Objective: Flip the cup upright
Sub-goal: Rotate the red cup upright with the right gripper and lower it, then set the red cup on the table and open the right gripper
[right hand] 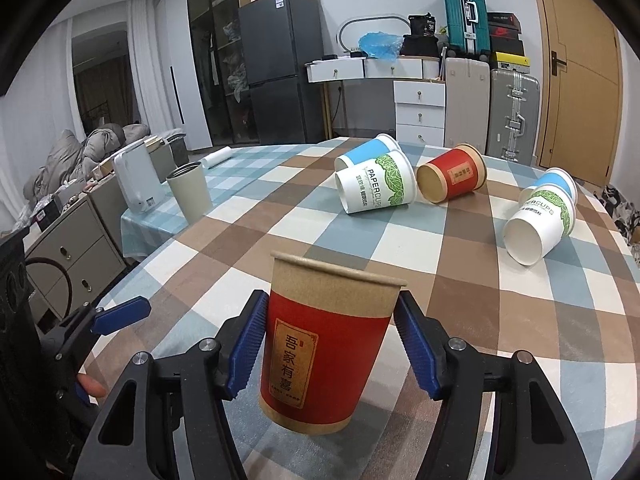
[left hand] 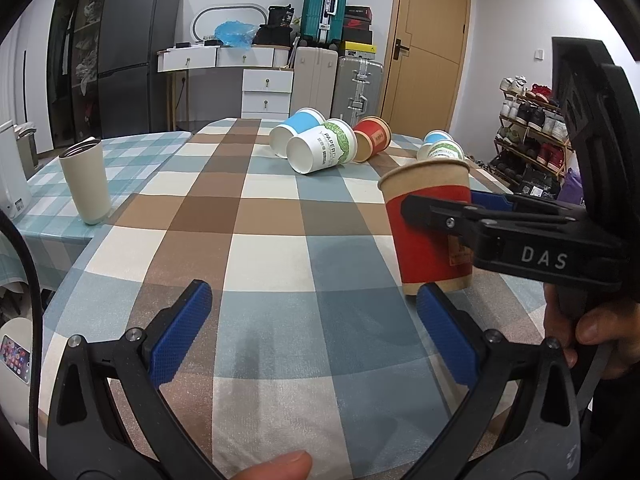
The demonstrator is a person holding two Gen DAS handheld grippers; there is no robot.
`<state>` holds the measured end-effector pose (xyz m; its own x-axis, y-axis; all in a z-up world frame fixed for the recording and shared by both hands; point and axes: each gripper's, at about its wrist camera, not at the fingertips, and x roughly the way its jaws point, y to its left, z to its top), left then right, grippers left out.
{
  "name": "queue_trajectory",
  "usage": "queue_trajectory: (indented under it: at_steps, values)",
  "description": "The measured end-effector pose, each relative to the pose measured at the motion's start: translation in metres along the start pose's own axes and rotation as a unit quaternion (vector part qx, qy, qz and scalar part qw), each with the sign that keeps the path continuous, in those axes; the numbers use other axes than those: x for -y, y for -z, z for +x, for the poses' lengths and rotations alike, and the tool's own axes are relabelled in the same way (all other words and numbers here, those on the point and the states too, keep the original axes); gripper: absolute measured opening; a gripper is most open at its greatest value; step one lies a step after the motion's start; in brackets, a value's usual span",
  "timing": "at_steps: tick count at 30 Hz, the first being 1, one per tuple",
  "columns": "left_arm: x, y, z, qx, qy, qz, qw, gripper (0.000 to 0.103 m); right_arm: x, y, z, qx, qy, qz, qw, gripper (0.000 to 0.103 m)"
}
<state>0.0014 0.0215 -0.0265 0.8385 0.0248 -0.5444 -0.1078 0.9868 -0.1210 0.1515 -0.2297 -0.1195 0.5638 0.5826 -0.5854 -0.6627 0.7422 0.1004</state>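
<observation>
My right gripper point(right hand: 330, 344) clamps the red cup point(right hand: 324, 344) by its sides, mouth up, near the table's point(right hand: 280, 224) near edge, so its base can meet the cloth squarely. My left gripper point(left hand: 314, 334) hangs wide open beside it, holding nothing.

A beige cylindrical metal tumbler point(right hand: 189, 193) stands upright on the checked tablecloth point(right hand: 256, 232). Behind stand a dark grey refrigerator point(right hand: 280, 64), white drawers point(right hand: 419, 112) and a teal suitcase point(right hand: 466, 12).

Both tongs point(left hand: 314, 330) point(right hand: 332, 344) have black frames, silver screws, ribbed blue pads point(left hand: 182, 334); one reads "DAS".
</observation>
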Motion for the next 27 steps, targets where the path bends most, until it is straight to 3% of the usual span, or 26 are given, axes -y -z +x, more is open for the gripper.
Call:
queue_trajectory:
  at_steps: [17, 27]
  values:
    - [0.006, 0.000, 0.000, 0.004, 0.002, 0.009, 0.9999, 0.102, -0.006, 0.036, -0.041, 0.019, -0.014, -0.060, 0.998, 0.064]
    - [-0.003, -0.001, -0.001, 0.009, 0.007, -0.010, 0.9999, 0.102, -0.013, 0.038, -0.039, 0.038, 0.029, -0.072, 0.996, 0.064]
